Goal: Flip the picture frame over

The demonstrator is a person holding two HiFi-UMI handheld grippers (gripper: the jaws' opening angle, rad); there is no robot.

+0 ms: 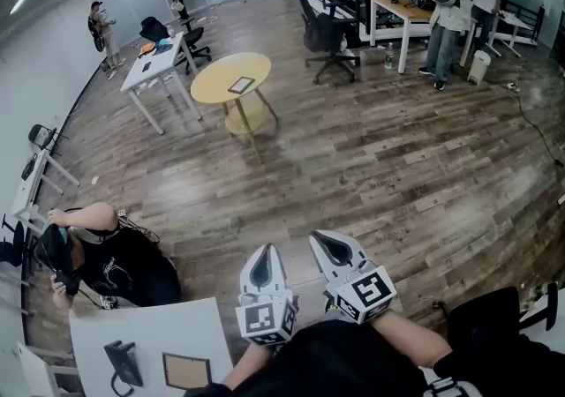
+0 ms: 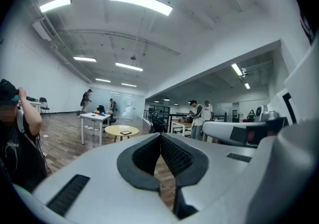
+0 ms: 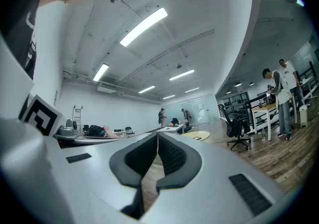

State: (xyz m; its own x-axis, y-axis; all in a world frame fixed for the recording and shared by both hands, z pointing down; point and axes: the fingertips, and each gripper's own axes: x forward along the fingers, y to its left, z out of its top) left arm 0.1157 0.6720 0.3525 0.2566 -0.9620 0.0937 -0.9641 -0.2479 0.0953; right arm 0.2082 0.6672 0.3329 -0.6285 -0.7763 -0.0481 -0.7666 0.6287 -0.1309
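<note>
At seven o'clock a frame [image 1: 186, 371] lies flat on the white table [image 1: 141, 325]. Another framed panel [image 1: 241, 85] sits on the yellow table [image 1: 216, 78], far off at eleven. Which is the task's, I can't tell. Left gripper [image 1: 264, 254] pinched closed, empty; right gripper [image 1: 323, 241] the same. A swing left could clip that table edge or the crouched person [image 1: 106, 258] at nine. The floor [image 1: 397, 166] is open twelve to two.

Bright, even light comes from long ceiling strips [image 2: 139, 2] (at twelve o'clock in the left gripper view, eleven o'clock in the right gripper view). In the head view the wooden floor [image 1: 371, 157] shows a soft sheen and shadows are faint. All three views bow strongly at the edges. Both gripper views go black in the corners.
</note>
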